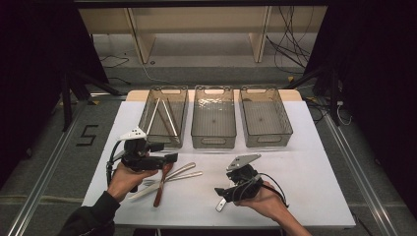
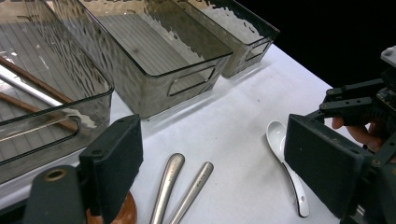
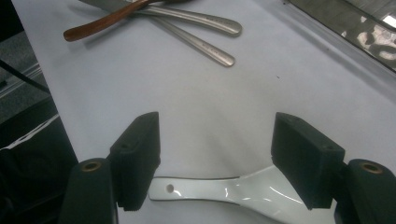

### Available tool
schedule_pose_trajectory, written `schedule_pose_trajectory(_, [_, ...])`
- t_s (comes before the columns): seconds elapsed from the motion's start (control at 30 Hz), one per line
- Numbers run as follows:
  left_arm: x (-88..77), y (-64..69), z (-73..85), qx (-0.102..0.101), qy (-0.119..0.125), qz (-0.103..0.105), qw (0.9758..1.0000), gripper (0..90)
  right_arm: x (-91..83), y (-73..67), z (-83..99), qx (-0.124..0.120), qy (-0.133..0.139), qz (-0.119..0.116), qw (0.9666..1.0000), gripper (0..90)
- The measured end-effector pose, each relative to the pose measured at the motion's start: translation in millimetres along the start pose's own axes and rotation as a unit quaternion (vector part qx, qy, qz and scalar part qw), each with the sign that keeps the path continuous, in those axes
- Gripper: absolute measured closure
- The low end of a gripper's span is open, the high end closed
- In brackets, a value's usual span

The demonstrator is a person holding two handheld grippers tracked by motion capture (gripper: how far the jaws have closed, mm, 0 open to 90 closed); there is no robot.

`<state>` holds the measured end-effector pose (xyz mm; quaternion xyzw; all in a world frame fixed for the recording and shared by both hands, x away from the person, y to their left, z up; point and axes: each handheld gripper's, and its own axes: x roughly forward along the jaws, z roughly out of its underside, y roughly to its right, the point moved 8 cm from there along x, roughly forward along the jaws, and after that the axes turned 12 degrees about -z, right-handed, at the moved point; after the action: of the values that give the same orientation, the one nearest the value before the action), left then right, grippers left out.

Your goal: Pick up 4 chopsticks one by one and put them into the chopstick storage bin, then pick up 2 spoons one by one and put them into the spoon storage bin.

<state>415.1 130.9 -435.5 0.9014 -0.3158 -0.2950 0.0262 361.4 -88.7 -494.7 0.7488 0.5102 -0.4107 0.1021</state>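
Note:
A white ceramic spoon (image 3: 224, 191) lies flat on the white table (image 1: 305, 162), close to the front edge. My right gripper (image 3: 217, 154) stands open over it, one pad near the handle end and one near the bowl, neither pressing. In the high view that right gripper (image 1: 222, 194) points down-left at the white spoon (image 1: 221, 204). My left gripper (image 1: 171, 158) is open and empty, hovering above a pile of cutlery (image 1: 169, 178). Below its jaws (image 2: 219, 158) lie two metal handles (image 2: 170, 179) and a wooden spoon (image 2: 123, 212).
Three smoky clear bins stand in a row at the back: the left bin (image 1: 169, 89) holds chopsticks (image 1: 164, 115), while the middle bin (image 1: 213, 89) and right bin (image 1: 260, 90) hold nothing I can see. Bare table lies to the right of my right hand.

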Motion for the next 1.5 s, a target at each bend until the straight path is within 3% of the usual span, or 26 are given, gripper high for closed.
schedule_pose_trajectory(0.3, [-1.7,4.2,7.8,0.013,-0.001,-0.009,0.9999,18.7,6.4,-0.3,4.5,-0.007,-0.016,-0.003,0.9998,49.2])
schedule_pose_trajectory(0.67, [-11.7,8.4,14.1,0.024,0.011,-0.011,0.9996,18.2,17.1,-3.8,6.0,-0.017,-0.038,-0.007,0.9991,80.5])
schedule_pose_trajectory(0.8, [-13.4,8.0,14.9,0.024,0.011,-0.012,0.9996,18.2,23.4,-2.3,9.0,-0.023,-0.054,-0.008,0.9982,87.4])
schedule_pose_trajectory(1.2, [-9.8,11.1,21.4,0.043,0.005,-0.016,0.9989,18.2,35.3,3.2,17.6,-0.021,-0.095,0.0,0.9953,90.0])
schedule_pose_trajectory(1.5, [-9.6,11.7,24.7,0.047,0.001,-0.015,0.9988,18.2,40.3,-5.8,24.5,-0.025,-0.128,-0.016,0.9913,90.0])
